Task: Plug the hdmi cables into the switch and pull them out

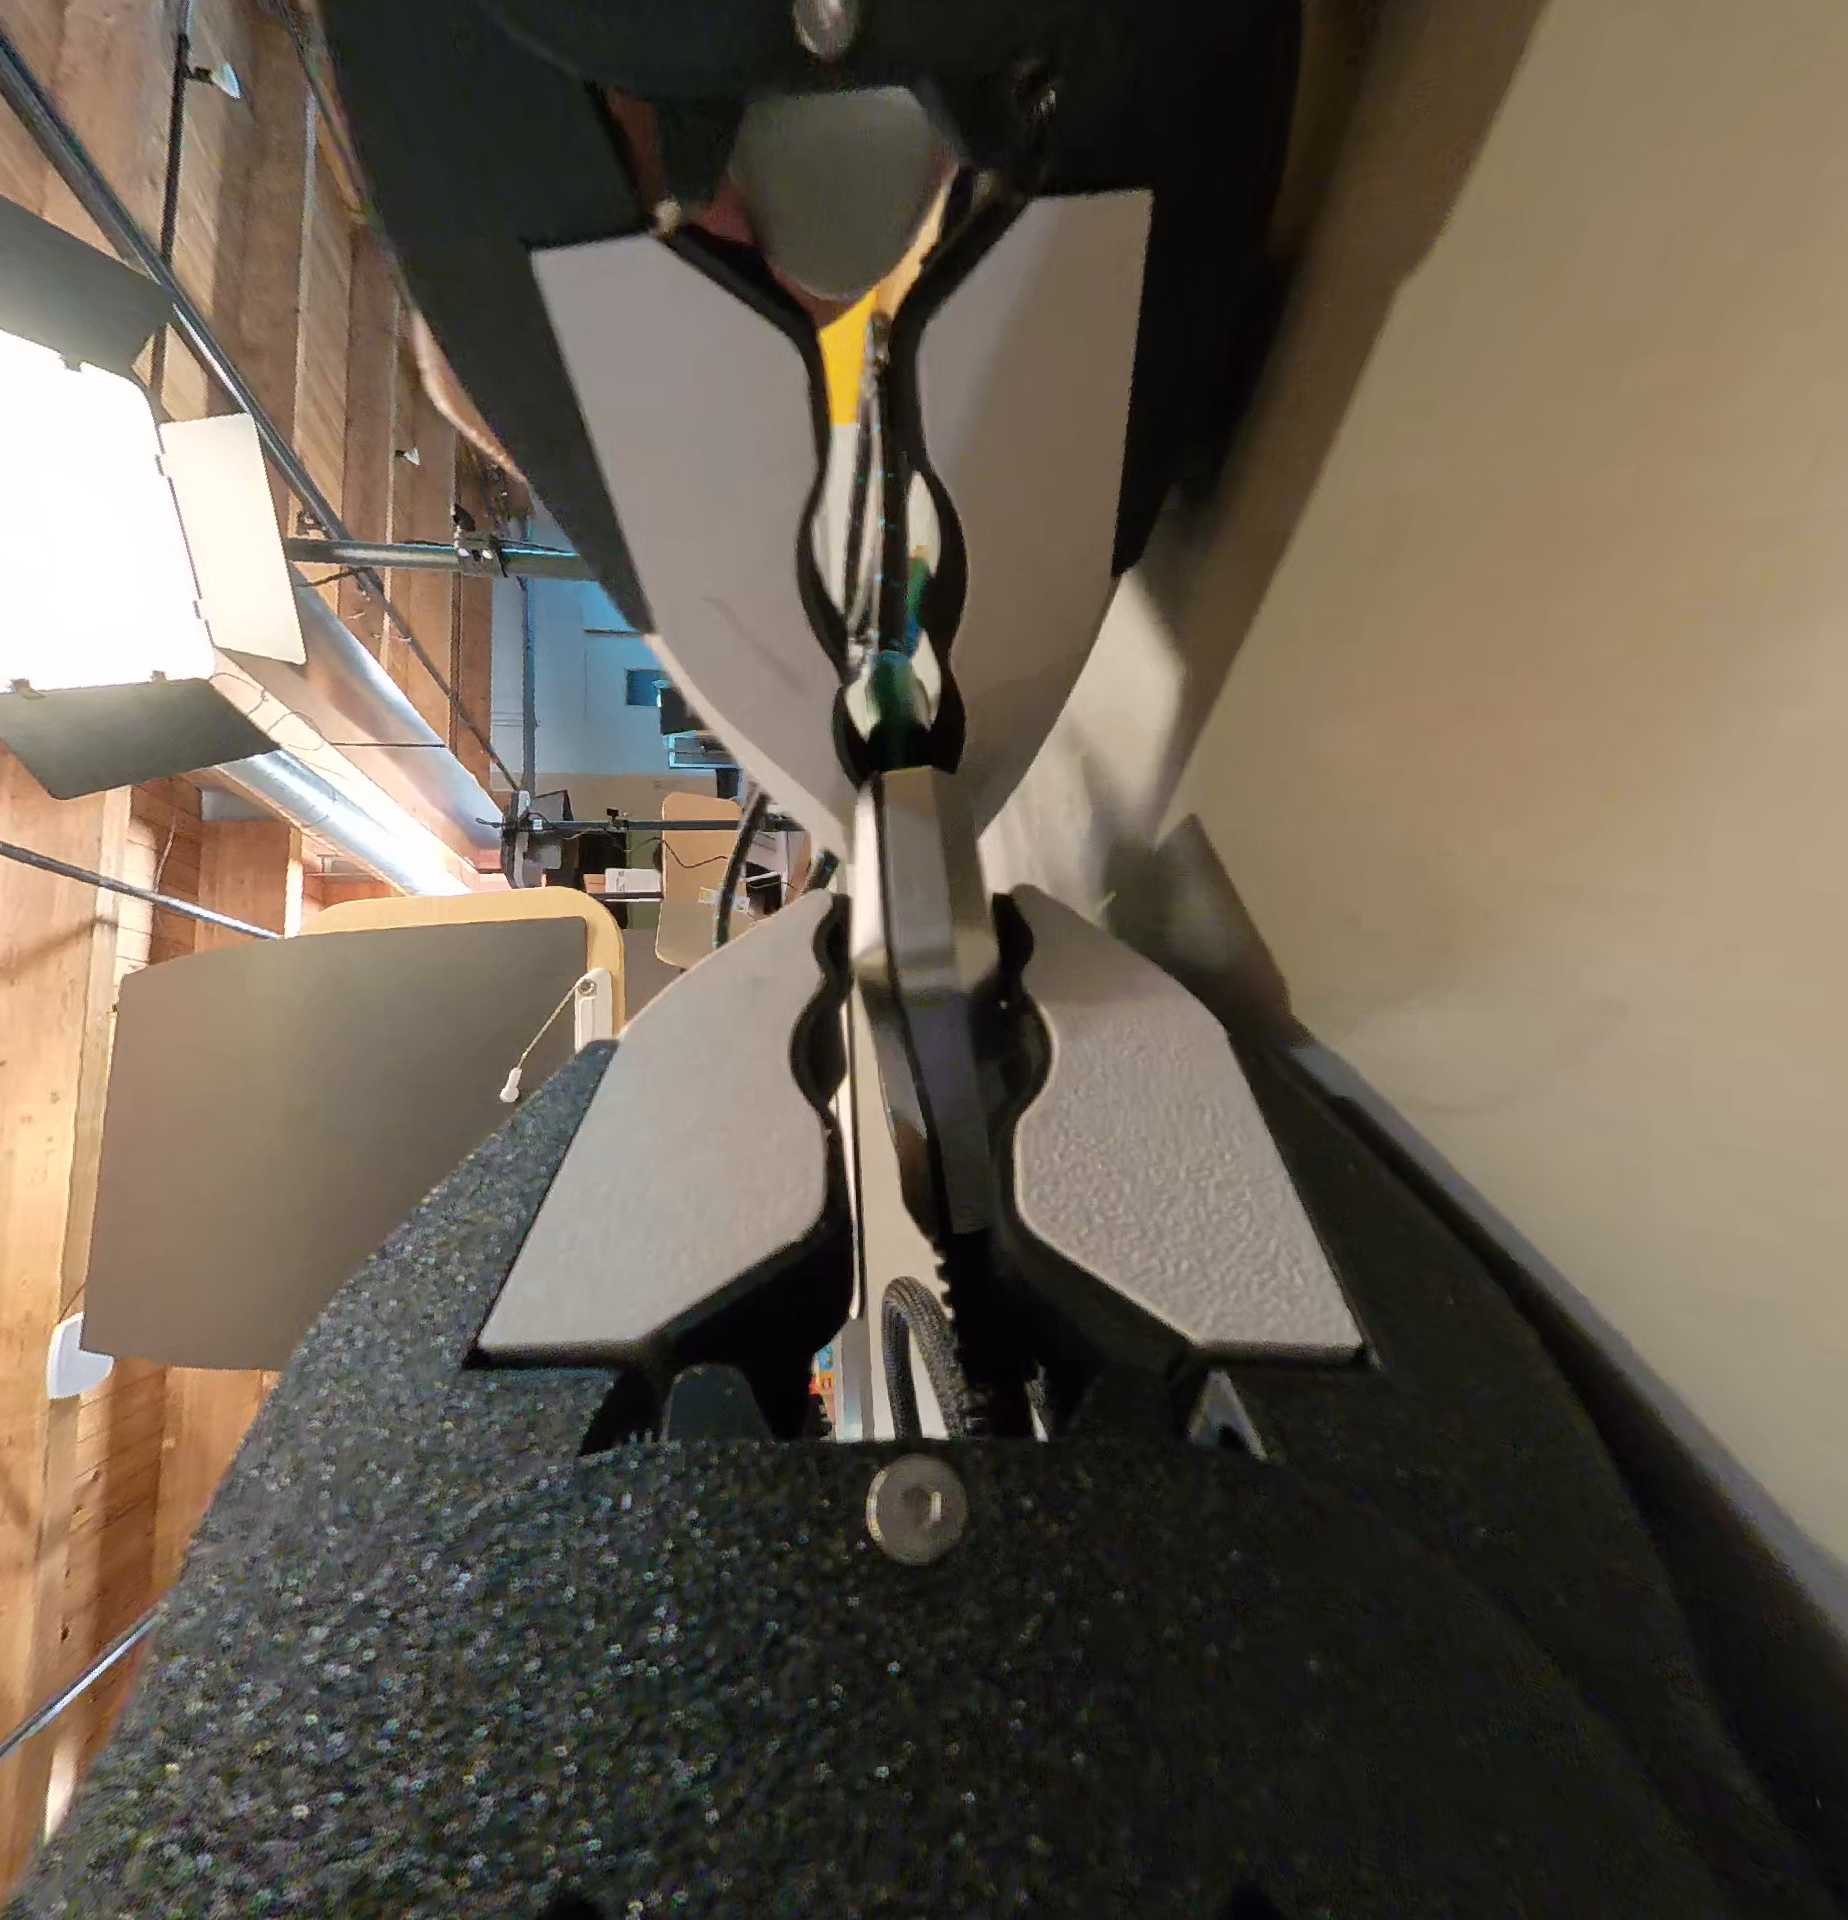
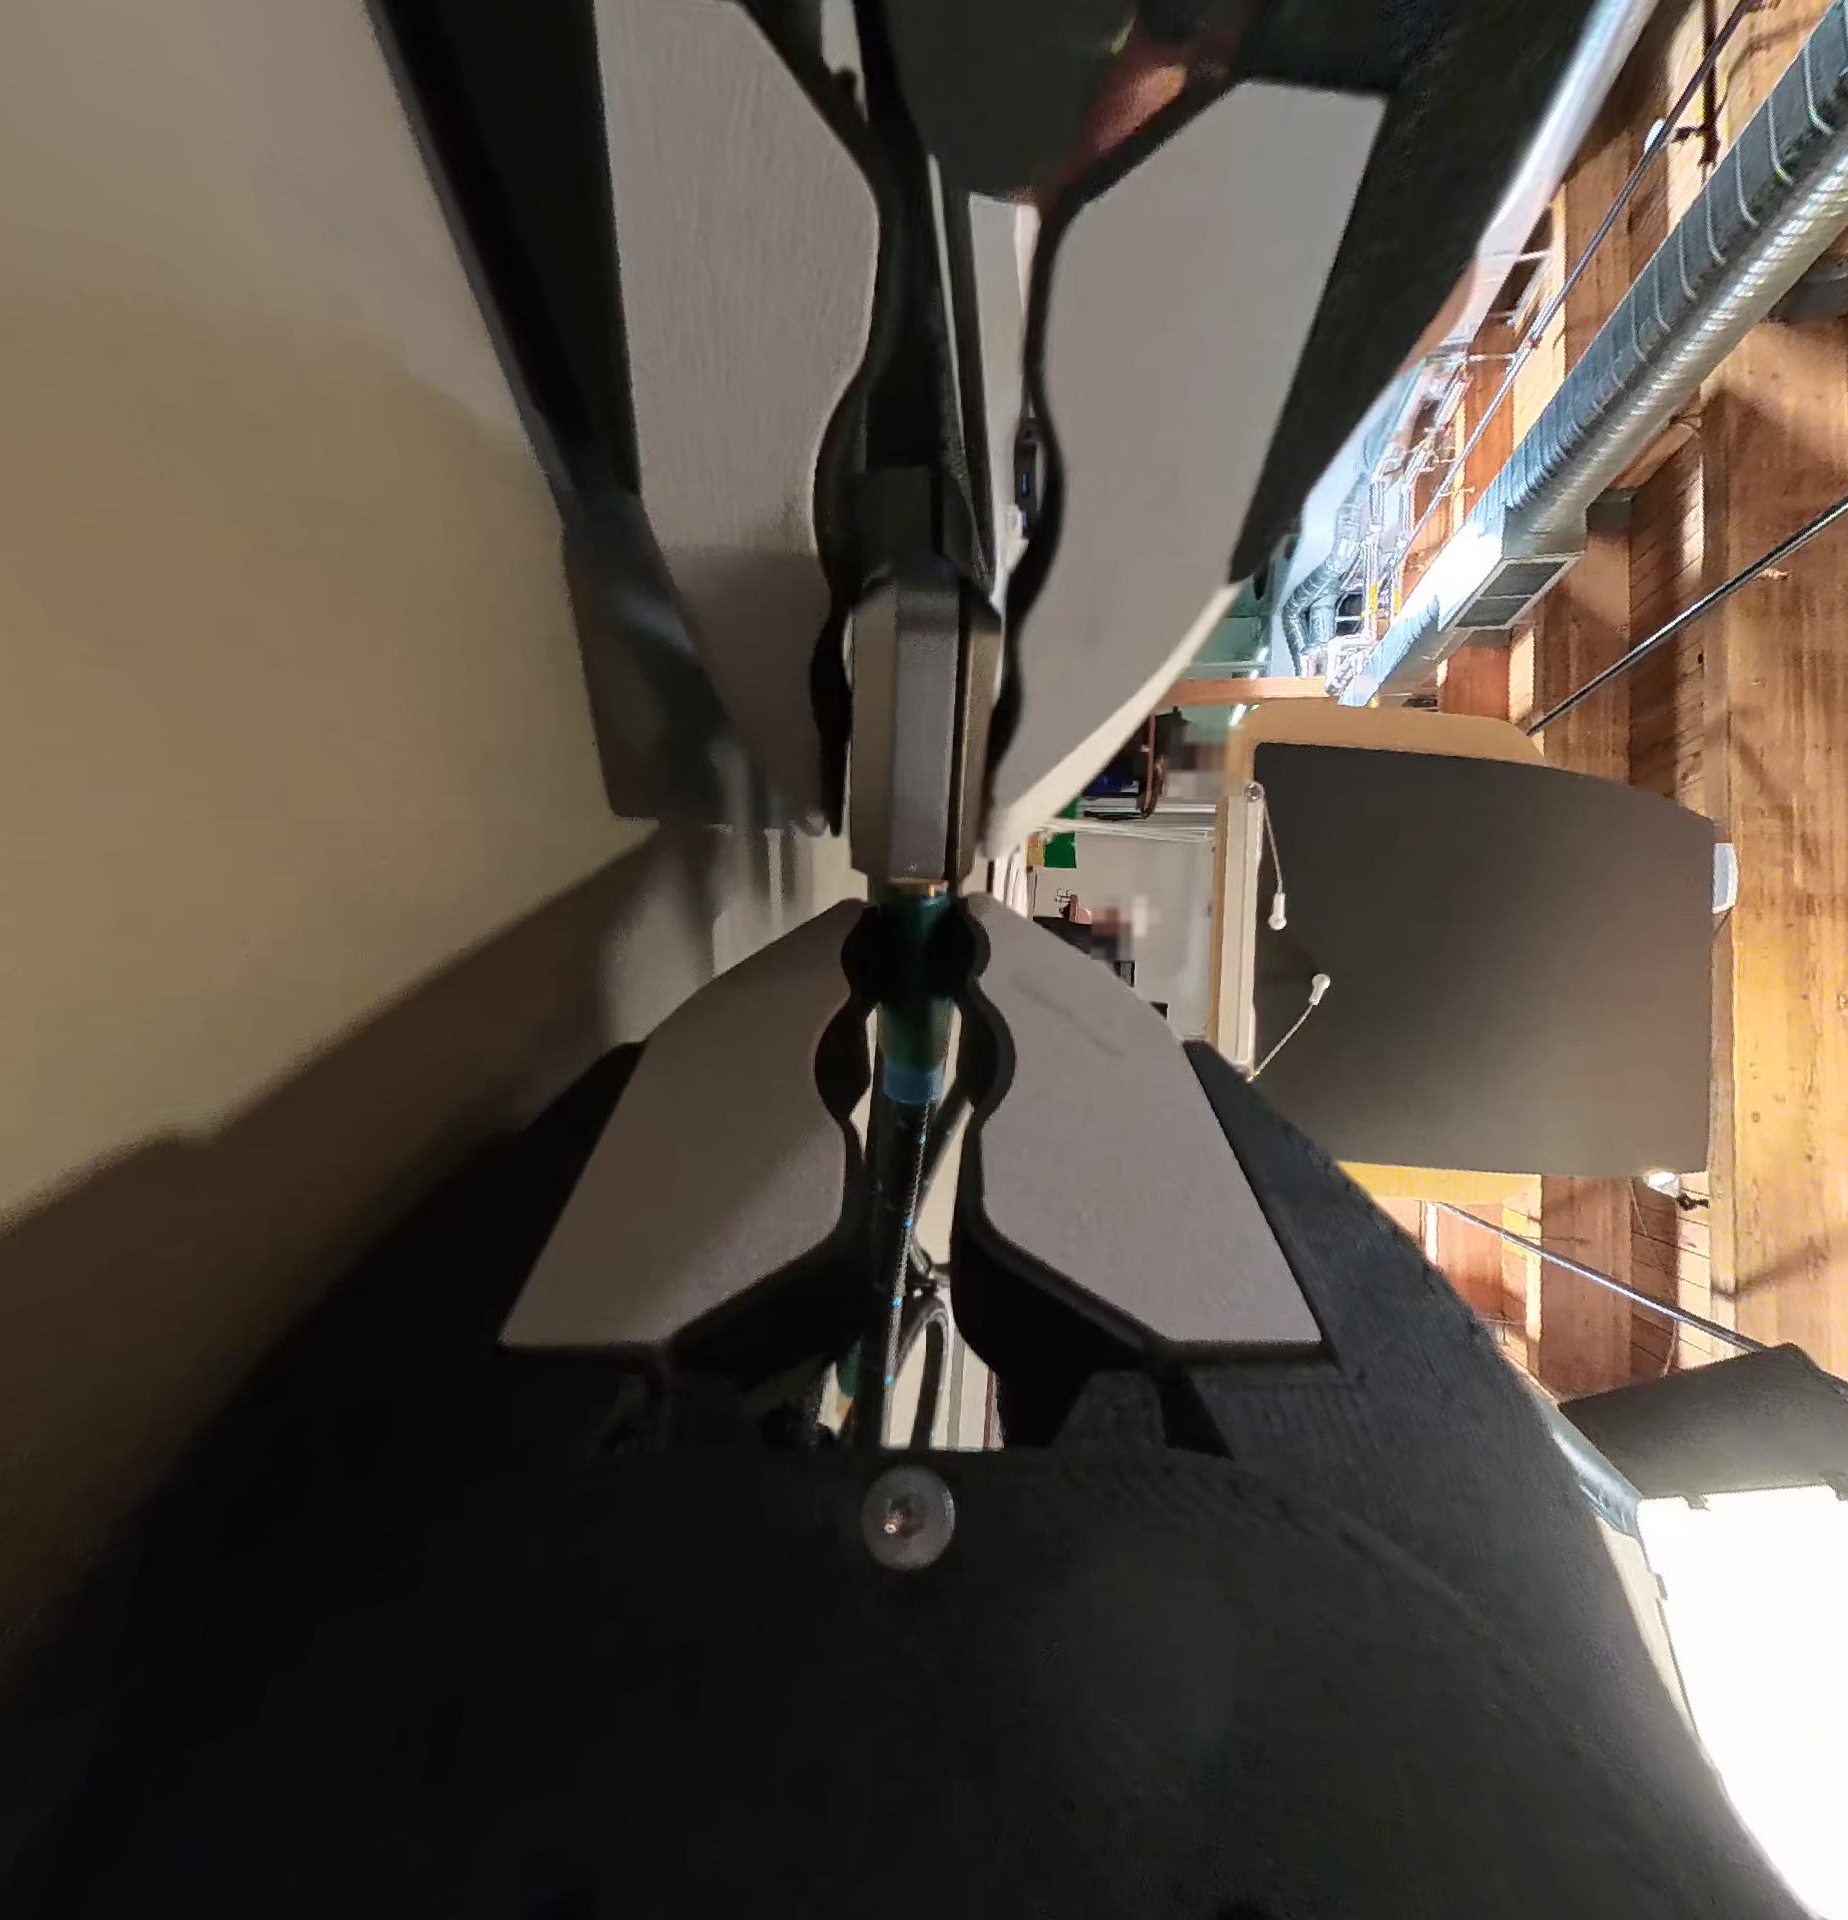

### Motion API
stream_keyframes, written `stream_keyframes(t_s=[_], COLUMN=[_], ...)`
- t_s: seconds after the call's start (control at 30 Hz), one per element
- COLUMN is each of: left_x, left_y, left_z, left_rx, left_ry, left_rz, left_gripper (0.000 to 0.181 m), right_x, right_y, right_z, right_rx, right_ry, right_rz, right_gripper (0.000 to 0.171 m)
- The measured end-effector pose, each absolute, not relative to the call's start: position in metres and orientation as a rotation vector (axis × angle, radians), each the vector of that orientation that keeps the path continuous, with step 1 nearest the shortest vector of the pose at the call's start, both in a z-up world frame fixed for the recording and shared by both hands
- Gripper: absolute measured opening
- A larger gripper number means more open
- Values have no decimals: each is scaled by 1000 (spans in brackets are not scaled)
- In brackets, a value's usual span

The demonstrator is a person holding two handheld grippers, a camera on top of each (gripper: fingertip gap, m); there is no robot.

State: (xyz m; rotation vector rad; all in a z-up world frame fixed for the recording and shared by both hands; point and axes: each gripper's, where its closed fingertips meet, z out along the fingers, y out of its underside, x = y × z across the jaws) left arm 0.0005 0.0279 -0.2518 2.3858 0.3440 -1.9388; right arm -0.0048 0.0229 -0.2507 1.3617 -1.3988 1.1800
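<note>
The left gripper [image 1: 915, 1039] is clamping its jaws on a flat black plastic switch box [image 1: 915, 997], holding it edge-on and pointing it toward the opposing tool, probably so the port faces the incoming plug. The right gripper [image 2: 904, 997] is pinching the green-collared HDMI plug [image 2: 915, 1023] of a black braided cable [image 2: 894, 1226], its jaws closed around the plug body just behind the gold metal tip [image 2: 915, 885]. That tip is meeting the end of the box, and whether it is seated or only touching cannot be told. Both tools are being held nose to nose, apparently to keep plug and port on one line. A pale cream table [image 1: 1574, 623] is lying beside the pair; both wrist views are rolled sideways. A grey-backed wooden chair [image 2: 1471, 956] is standing behind.
</note>
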Motion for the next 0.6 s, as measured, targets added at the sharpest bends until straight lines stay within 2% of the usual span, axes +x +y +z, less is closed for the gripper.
stream_keyframes(t_s=[0.17,0.23,0.33,0.6], left_x=[1,2,3,4], left_y=[28,30,28,30], left_z=[-254,-254,-255,-255], left_rx=[2397,2394,2394,2406], left_ry=[363,349,363,384], left_rz=[-1910,-1912,-1912,-1932], left_gripper=[23,22,23,23], right_x=[-2,3,1,-3], right_y=[23,23,22,27], right_z=[-252,-249,-253,-253], right_rx=[1369,1358,1362,1386], right_ry=[-1384,-1342,-1383,-1422], right_rz=[1174,1167,1144,1158], right_gripper=[12,19,13,12])
